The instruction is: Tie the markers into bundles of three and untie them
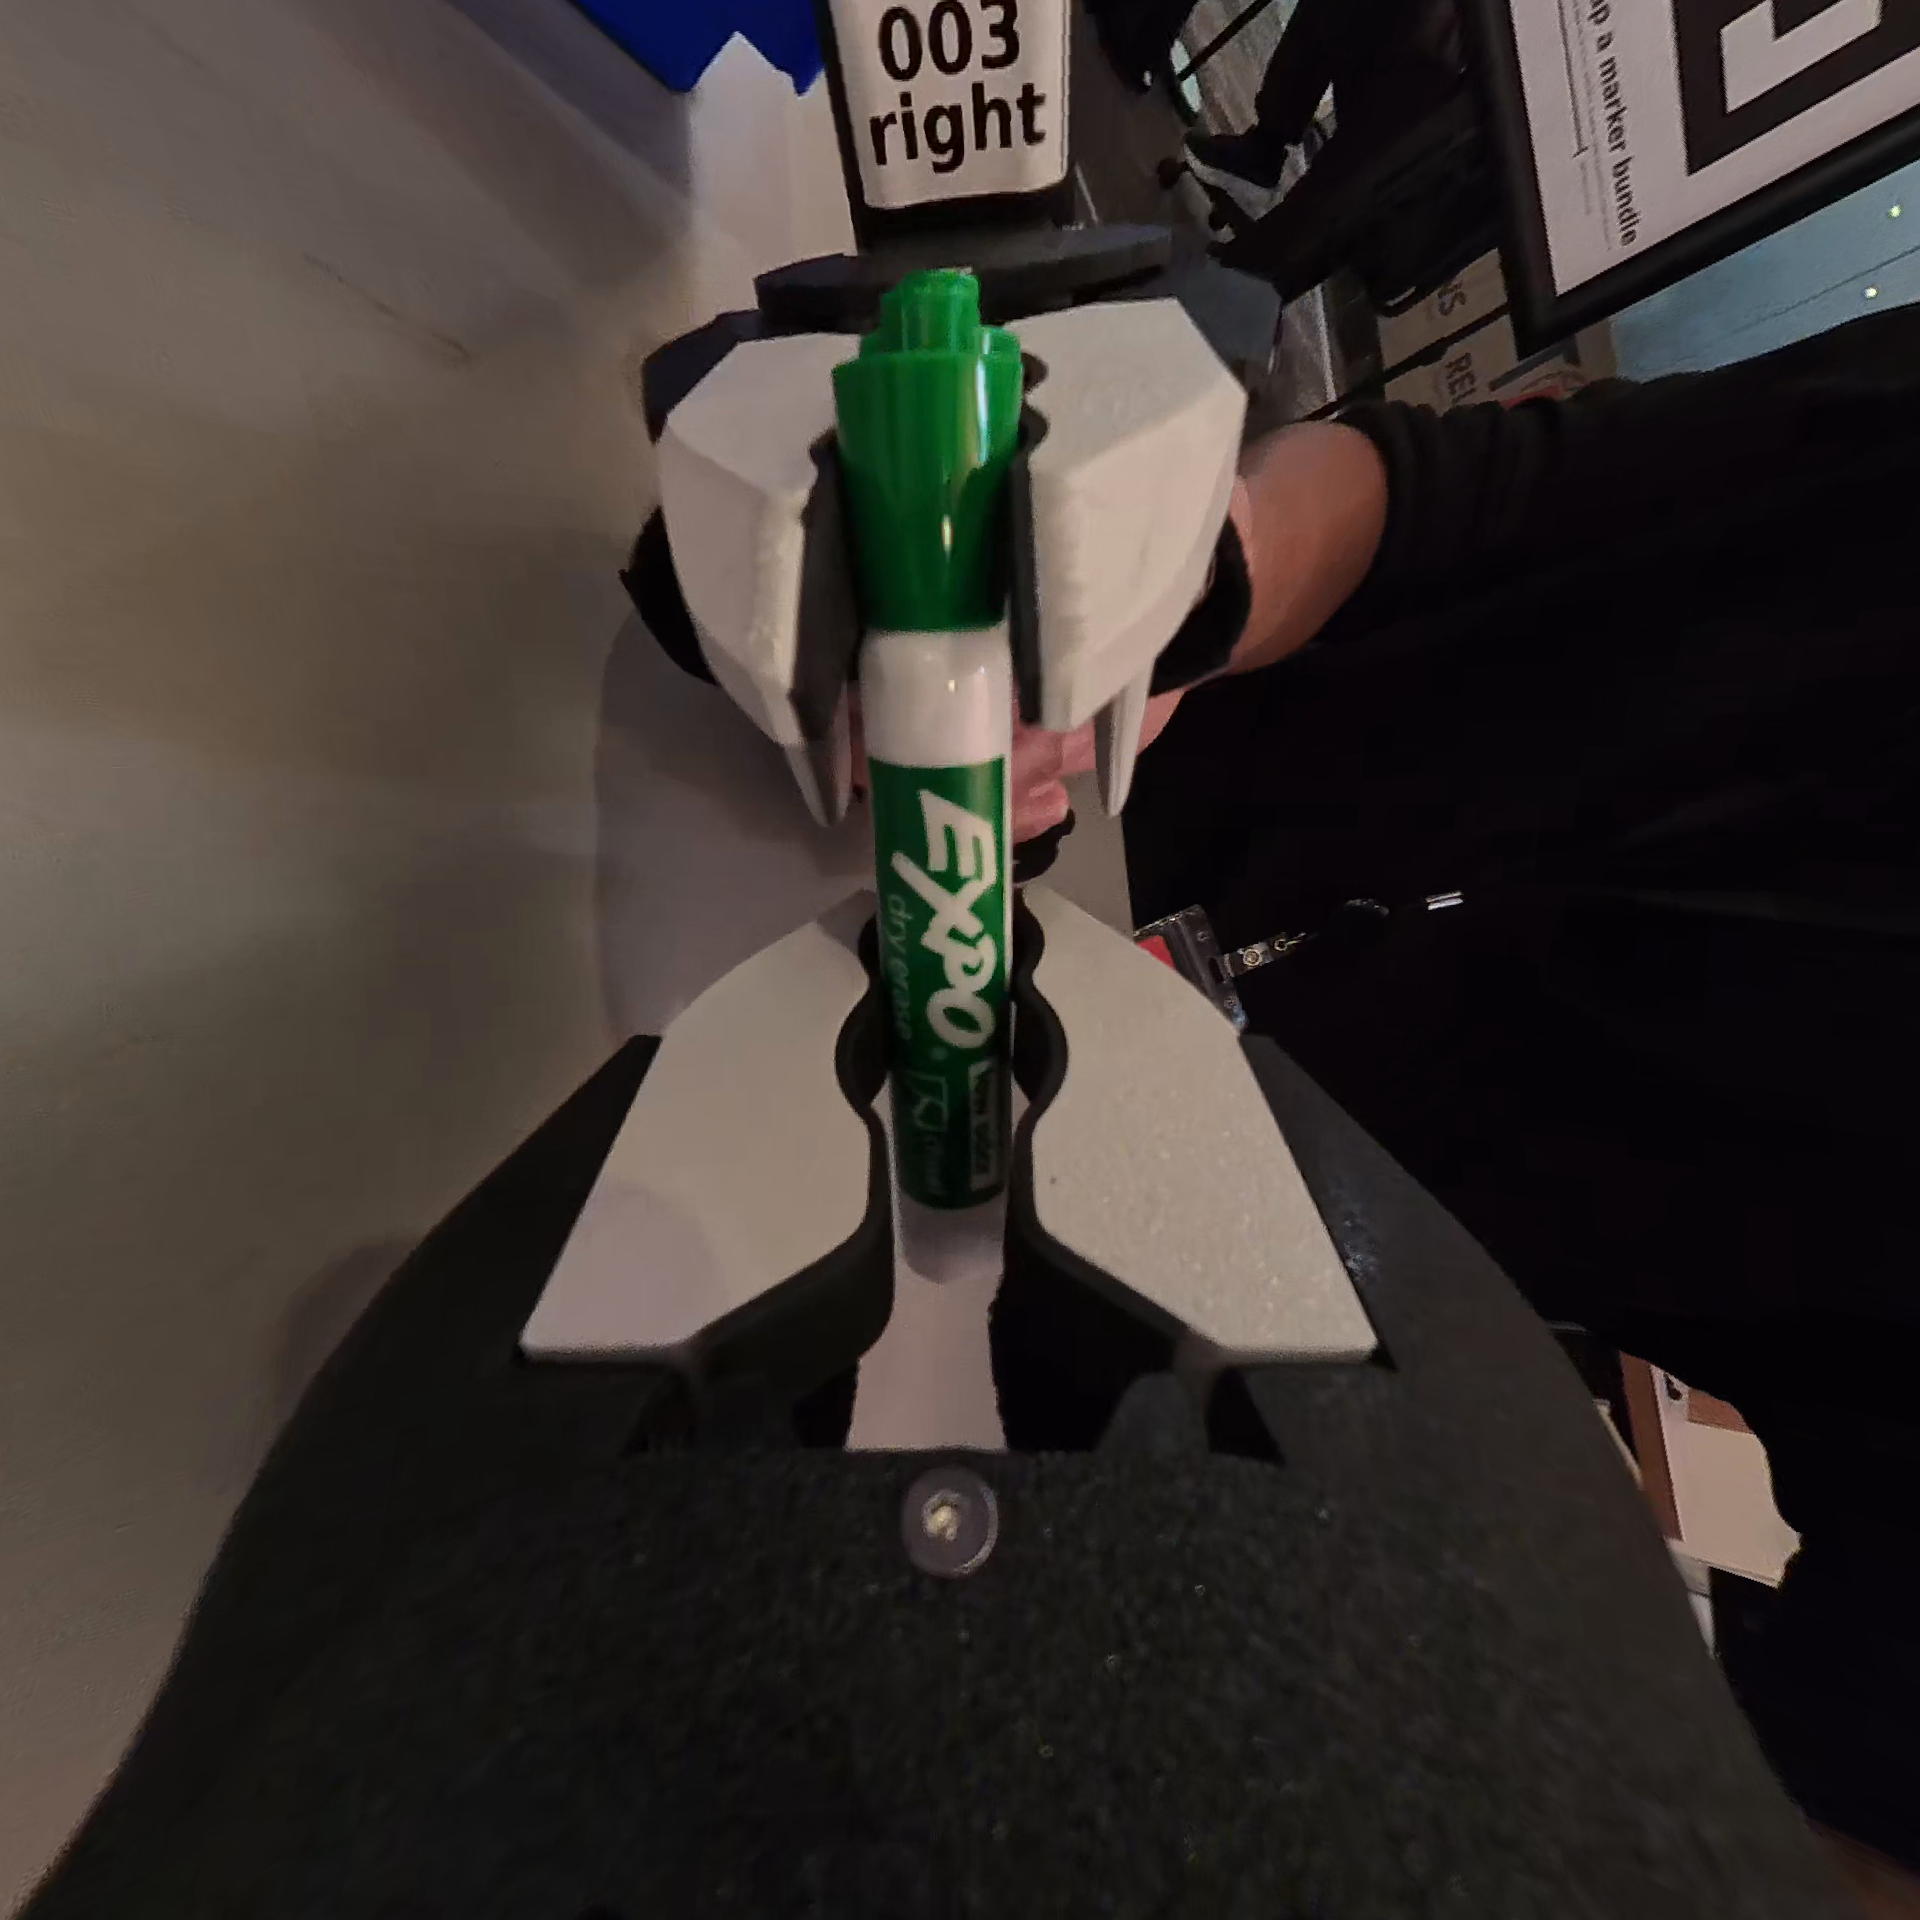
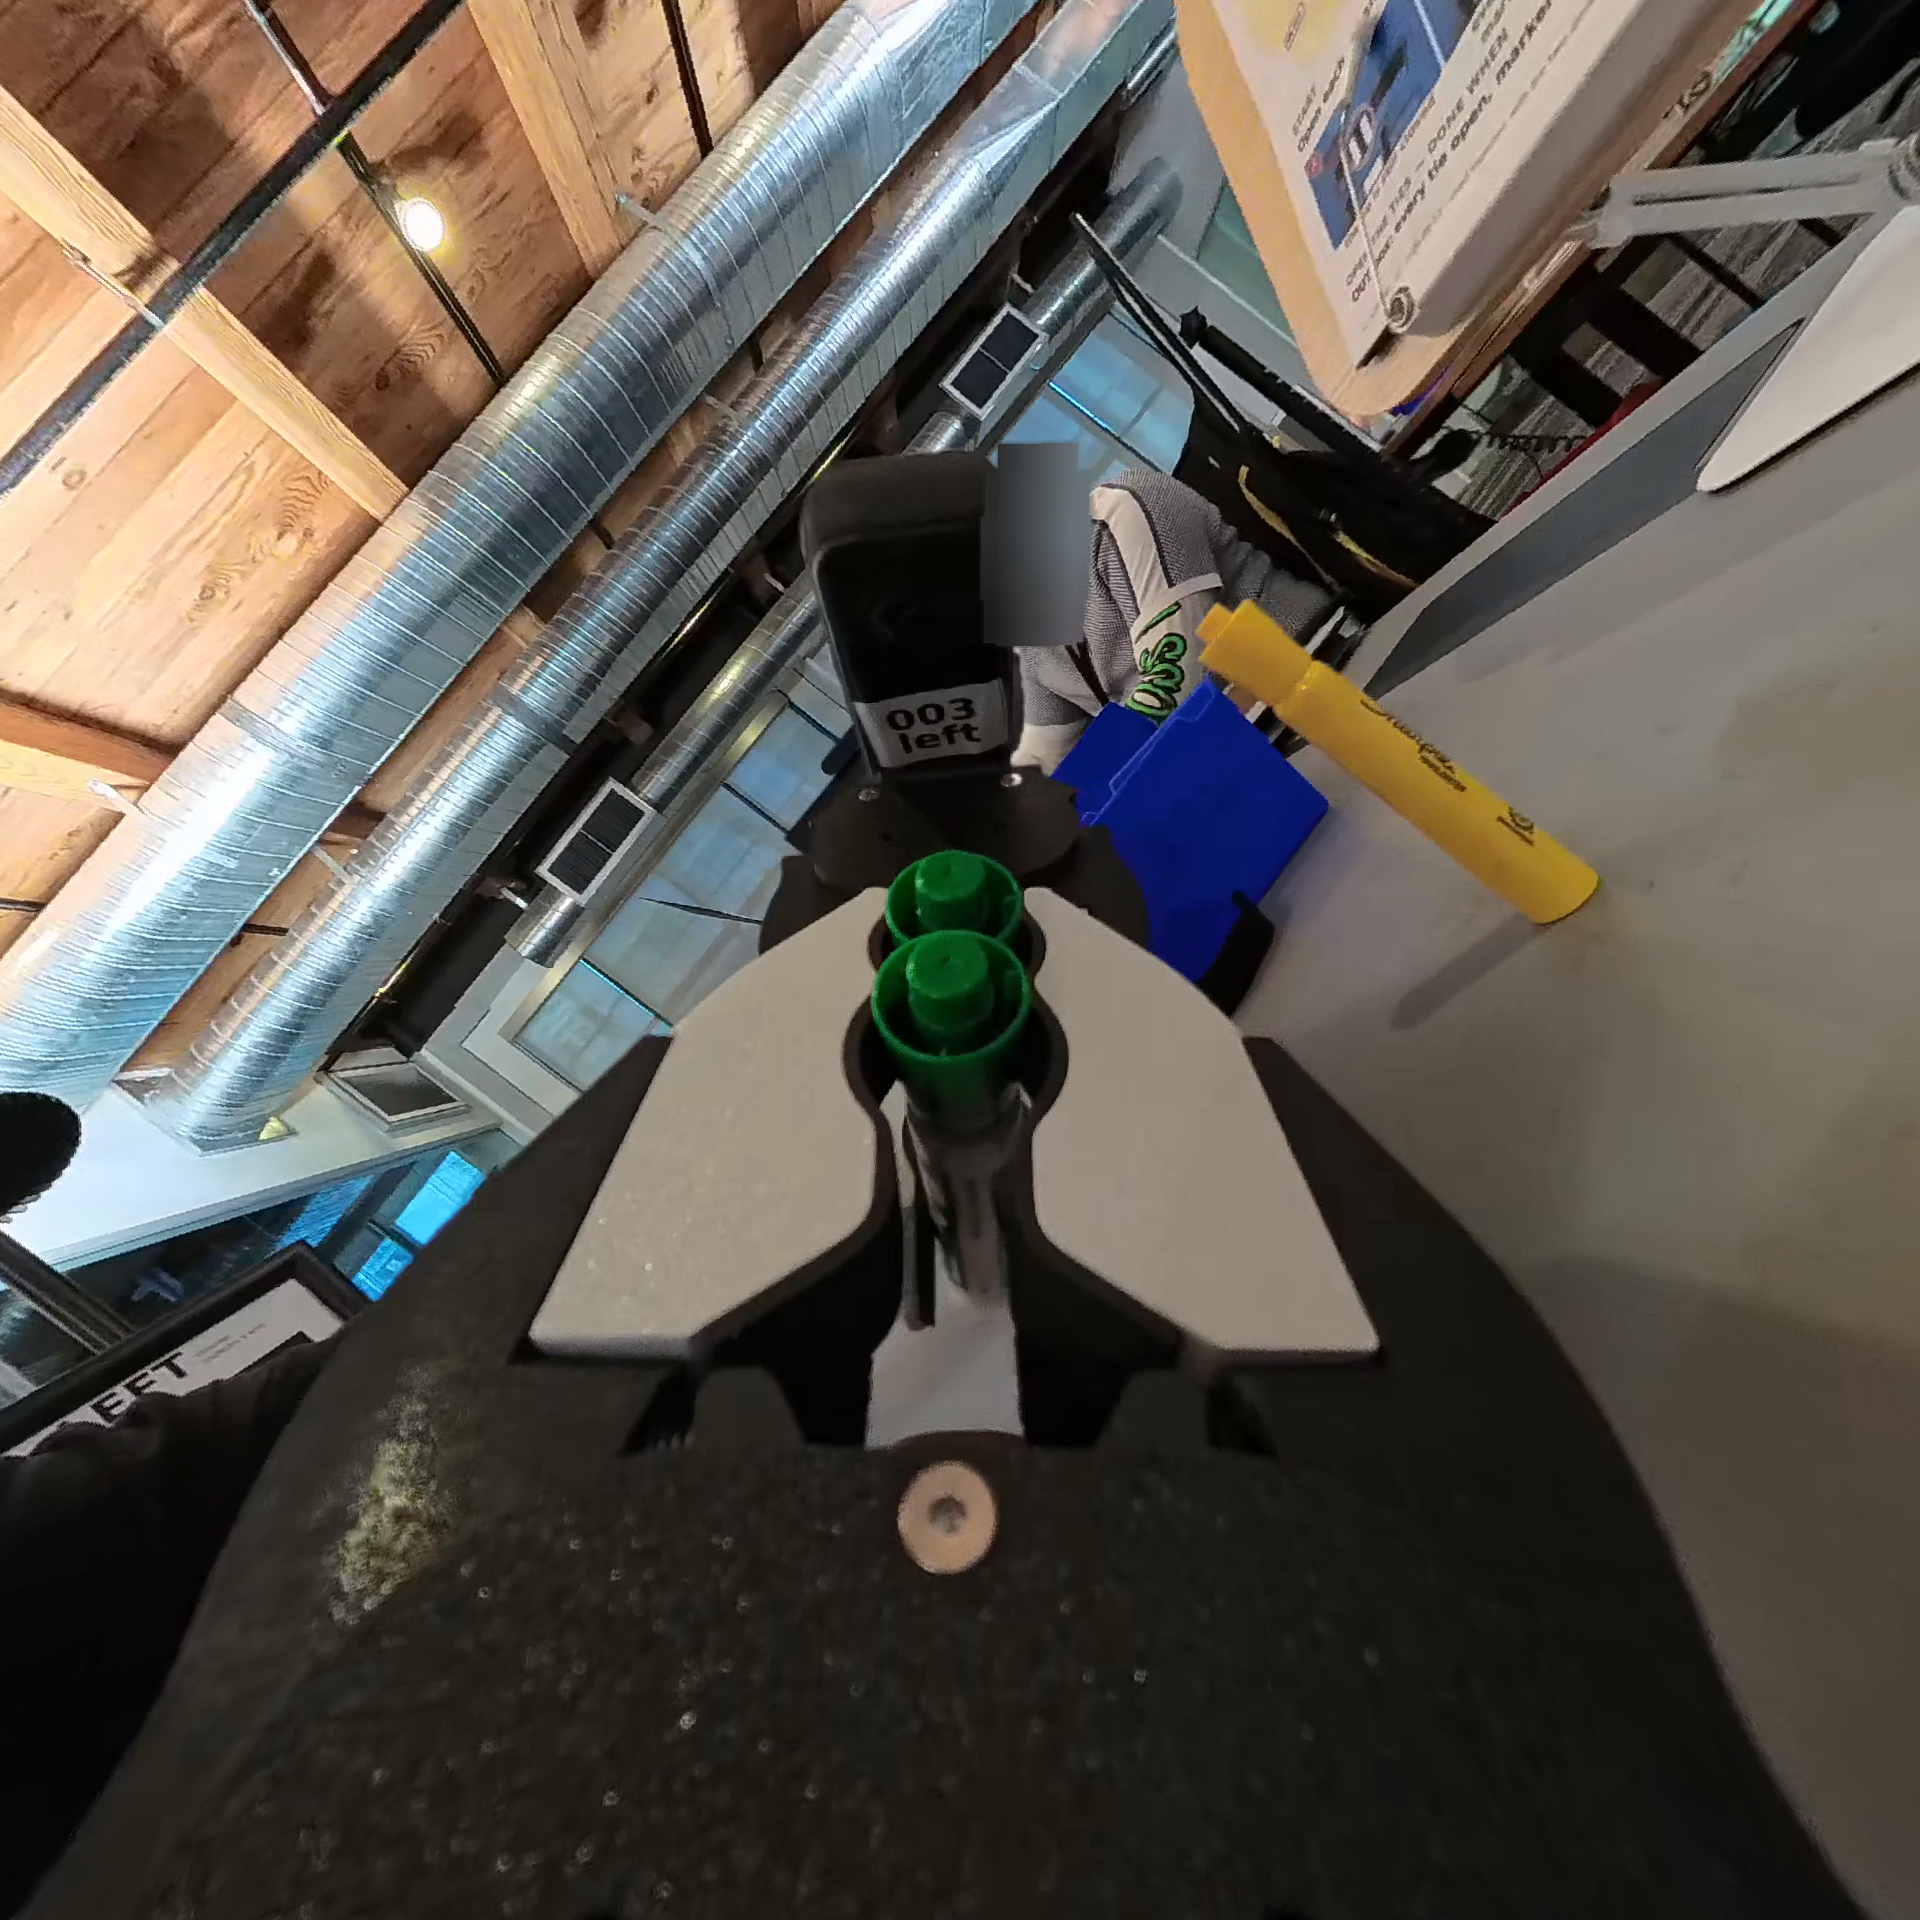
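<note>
Two green-capped markers lie side by side and are held between both grippers. In the left wrist view the near marker (image 1: 940,831) runs straight ahead, and a second green cap (image 1: 930,301) shows behind it. My left gripper (image 1: 945,935) is shut on the barrel end. The right gripper (image 1: 966,800) faces it and is shut on the cap end. In the right wrist view my right gripper (image 2: 951,914) clamps both green caps (image 2: 951,1003), with the left gripper's black body (image 2: 914,644) just beyond. A yellow marker (image 2: 1392,769) lies loose on the grey table (image 2: 1662,1143).
A blue bin (image 2: 1184,821) stands at the table's far edge, beside the yellow marker. A wooden board with an instruction sheet (image 2: 1382,156) and a white pad (image 2: 1818,343) are at the upper right. A person's hand and black sleeve (image 1: 1309,540) hold the right gripper. One gripper's finger ends stand about 7 centimeters off the other's.
</note>
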The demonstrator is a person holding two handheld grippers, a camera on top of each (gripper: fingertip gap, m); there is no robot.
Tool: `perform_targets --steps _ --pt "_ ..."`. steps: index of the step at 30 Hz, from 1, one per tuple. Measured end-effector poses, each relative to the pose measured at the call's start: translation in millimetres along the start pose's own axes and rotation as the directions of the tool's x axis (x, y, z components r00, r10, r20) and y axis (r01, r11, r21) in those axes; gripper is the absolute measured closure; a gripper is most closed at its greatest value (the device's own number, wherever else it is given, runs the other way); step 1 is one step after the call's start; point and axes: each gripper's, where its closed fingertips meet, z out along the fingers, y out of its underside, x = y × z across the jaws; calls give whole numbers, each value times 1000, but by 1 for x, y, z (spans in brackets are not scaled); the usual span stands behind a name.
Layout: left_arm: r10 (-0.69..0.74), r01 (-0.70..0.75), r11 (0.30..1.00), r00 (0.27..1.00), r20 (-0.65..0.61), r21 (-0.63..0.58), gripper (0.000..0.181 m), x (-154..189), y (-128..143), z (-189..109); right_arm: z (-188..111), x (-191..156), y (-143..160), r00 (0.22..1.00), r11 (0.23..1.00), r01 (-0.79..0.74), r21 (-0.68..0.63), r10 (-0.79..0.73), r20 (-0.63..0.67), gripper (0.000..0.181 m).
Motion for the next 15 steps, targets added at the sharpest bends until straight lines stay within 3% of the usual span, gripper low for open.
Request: perform_targets --steps 8,12,15 --pt "25 -26 1000 997 74 10 156 -8 2 -8 -3 10 -3 998 998 52 -17 -53 -42 148" --pt "-7 -4 999 979 206 53 156 -22 -1 -16 -7 22 -6 992 998 50 -48 -55 -117 133" --pt "-51 32 997 949 311 66 162 -34 1 -23 -12 33 -7 976 999 7 -31 -13 -218 112"
